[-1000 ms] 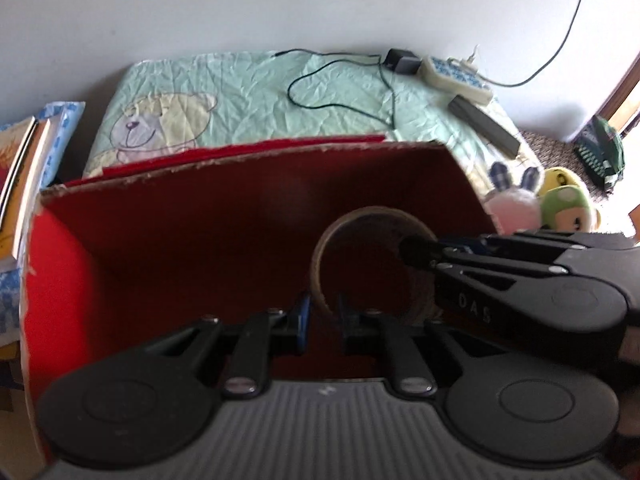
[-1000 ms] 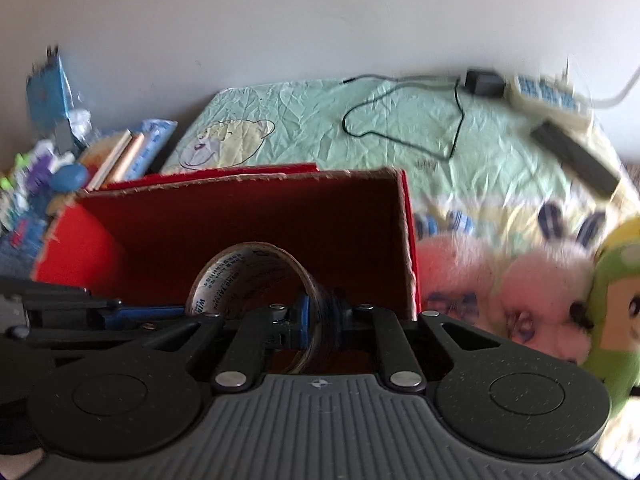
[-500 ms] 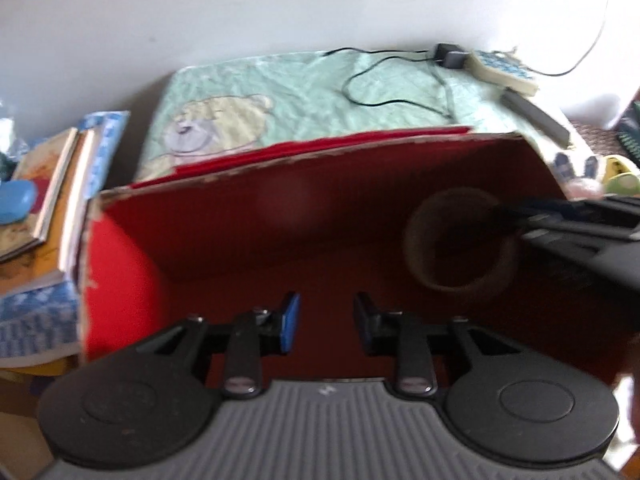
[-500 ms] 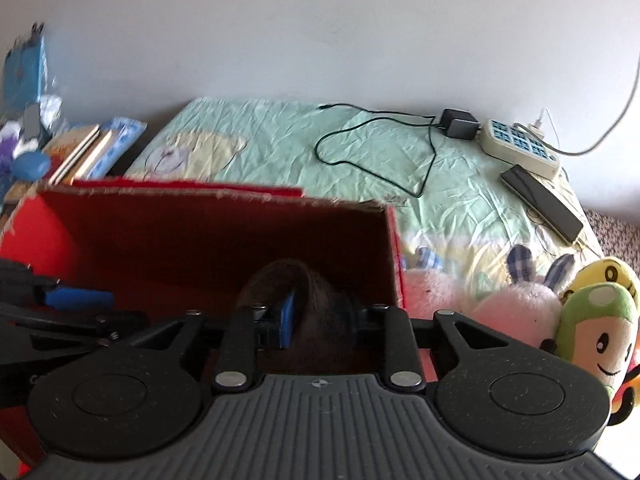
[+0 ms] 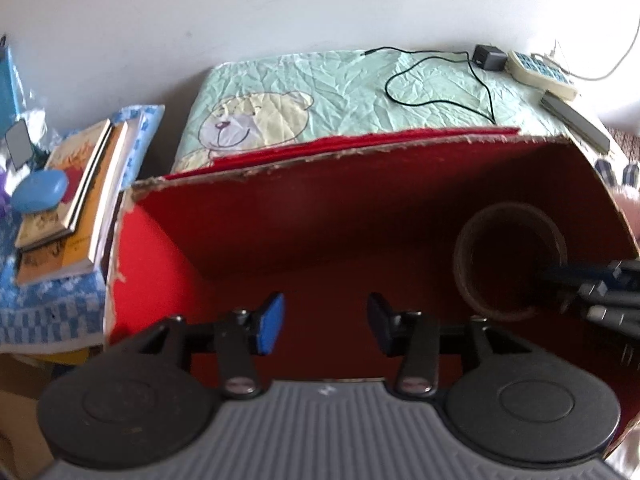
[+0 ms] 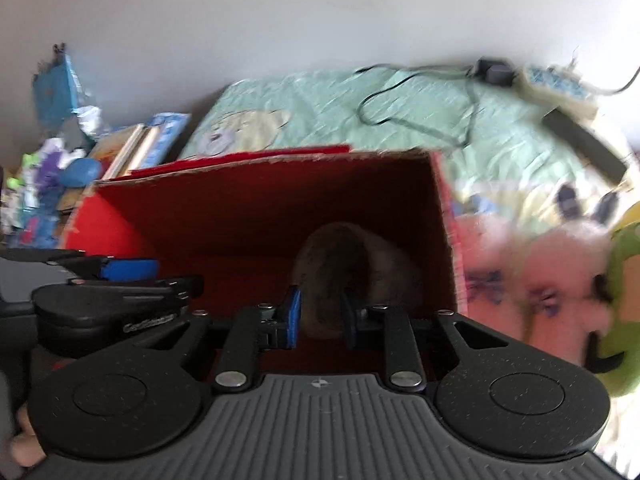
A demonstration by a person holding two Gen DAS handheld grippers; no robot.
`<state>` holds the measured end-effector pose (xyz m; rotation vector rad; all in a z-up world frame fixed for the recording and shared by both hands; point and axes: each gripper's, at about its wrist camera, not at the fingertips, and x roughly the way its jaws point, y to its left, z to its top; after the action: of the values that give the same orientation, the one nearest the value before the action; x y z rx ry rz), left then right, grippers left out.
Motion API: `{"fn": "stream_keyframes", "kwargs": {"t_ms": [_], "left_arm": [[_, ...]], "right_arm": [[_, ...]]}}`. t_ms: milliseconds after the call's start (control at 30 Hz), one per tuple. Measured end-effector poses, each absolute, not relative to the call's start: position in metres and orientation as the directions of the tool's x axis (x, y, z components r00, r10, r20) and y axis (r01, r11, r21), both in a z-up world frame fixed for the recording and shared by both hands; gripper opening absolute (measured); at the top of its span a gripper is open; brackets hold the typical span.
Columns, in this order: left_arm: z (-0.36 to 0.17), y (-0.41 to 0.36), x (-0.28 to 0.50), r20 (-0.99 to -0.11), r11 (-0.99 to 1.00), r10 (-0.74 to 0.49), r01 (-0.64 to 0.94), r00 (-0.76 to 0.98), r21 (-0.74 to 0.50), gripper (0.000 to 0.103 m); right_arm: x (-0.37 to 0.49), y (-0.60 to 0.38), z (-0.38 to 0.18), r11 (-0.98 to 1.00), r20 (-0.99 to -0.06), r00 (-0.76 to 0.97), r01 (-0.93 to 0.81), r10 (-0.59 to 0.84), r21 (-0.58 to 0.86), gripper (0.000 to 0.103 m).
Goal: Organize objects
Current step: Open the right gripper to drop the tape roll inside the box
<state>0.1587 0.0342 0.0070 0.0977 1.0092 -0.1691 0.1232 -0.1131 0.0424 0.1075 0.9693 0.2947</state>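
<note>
A brown tape roll stands on edge low inside the red cardboard box, near its right wall. My right gripper is shut on the roll's rim, one finger inside the ring and one outside. In the left wrist view its dark fingers reach in from the right. My left gripper hangs open over the middle of the box with nothing between its blue pads. It also shows in the right wrist view, where the left gripper is at the left, apart from the roll.
The box sits on a mint-green quilt with a bear print, a black cable and a power strip. A stack of books lies left of the box. Pink and green plush toys crowd its right side.
My left gripper let go of the tape roll, opened wide and drew back to the left. The right gripper kept the roll and lowered it toward the right side of the box.
</note>
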Motion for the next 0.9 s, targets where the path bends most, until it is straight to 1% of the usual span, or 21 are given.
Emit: {"fn": "stream_keyframes", "kwargs": {"t_ms": [33, 167, 333, 433, 467, 533, 600, 733, 800, 867, 900], "left_arm": [[0.007, 0.036, 0.158, -0.846, 0.984, -0.100, 0.177, 0.524, -0.007, 0.049], [0.009, 0.042, 0.158, -0.835, 0.991, -0.097, 0.129, 0.542, -0.032, 0.049], [0.012, 0.051, 0.157, -0.818, 0.992, -0.121, 0.100, 0.563, -0.079, 0.049], [0.013, 0.052, 0.157, -0.815, 0.993, -0.118, 0.091, 0.568, -0.081, 0.050], [0.013, 0.052, 0.158, -0.814, 0.992, -0.119, 0.091, 0.568, -0.082, 0.050], [0.012, 0.052, 0.157, -0.814, 0.992, -0.121, 0.091, 0.568, -0.084, 0.050], [0.012, 0.053, 0.157, -0.813, 0.992, -0.123, 0.092, 0.570, -0.085, 0.050], [0.012, 0.051, 0.156, -0.811, 0.992, -0.120, 0.096, 0.573, -0.079, 0.051], [0.012, 0.050, 0.156, -0.809, 0.993, -0.114, 0.102, 0.577, -0.068, 0.051], [0.012, 0.046, 0.155, -0.805, 0.993, -0.102, 0.111, 0.584, -0.045, 0.051], [0.013, 0.044, 0.154, -0.803, 0.993, -0.095, 0.116, 0.588, -0.033, 0.051]], "right_arm": [[0.124, -0.108, 0.042, 0.949, -0.803, 0.513, -0.238, 0.305, 0.208, 0.025], [0.127, -0.084, 0.035, 0.917, -0.834, 0.477, -0.391, 0.277, 0.081, 0.025], [0.129, -0.061, 0.018, 0.828, -0.898, 0.414, -0.547, 0.145, -0.118, 0.026], [0.129, -0.055, 0.008, 0.781, -0.893, 0.446, -0.578, 0.059, -0.237, 0.025], [0.130, -0.055, 0.008, 0.780, -0.893, 0.444, -0.581, 0.065, -0.233, 0.023], [0.129, -0.057, 0.011, 0.792, -0.884, 0.456, -0.574, 0.100, -0.207, 0.008], [0.127, -0.059, 0.016, 0.801, -0.862, 0.489, -0.565, 0.130, -0.200, 0.004], [0.129, -0.069, 0.023, 0.836, -0.840, 0.502, -0.536, 0.207, -0.114, 0.004], [0.131, -0.071, 0.021, 0.843, -0.836, 0.512, -0.524, 0.198, -0.121, 0.004], [0.133, -0.074, 0.017, 0.855, -0.837, 0.526, -0.494, 0.149, -0.158, 0.008], [0.133, -0.077, 0.019, 0.867, -0.831, 0.531, -0.480, 0.163, -0.137, 0.009]]}}
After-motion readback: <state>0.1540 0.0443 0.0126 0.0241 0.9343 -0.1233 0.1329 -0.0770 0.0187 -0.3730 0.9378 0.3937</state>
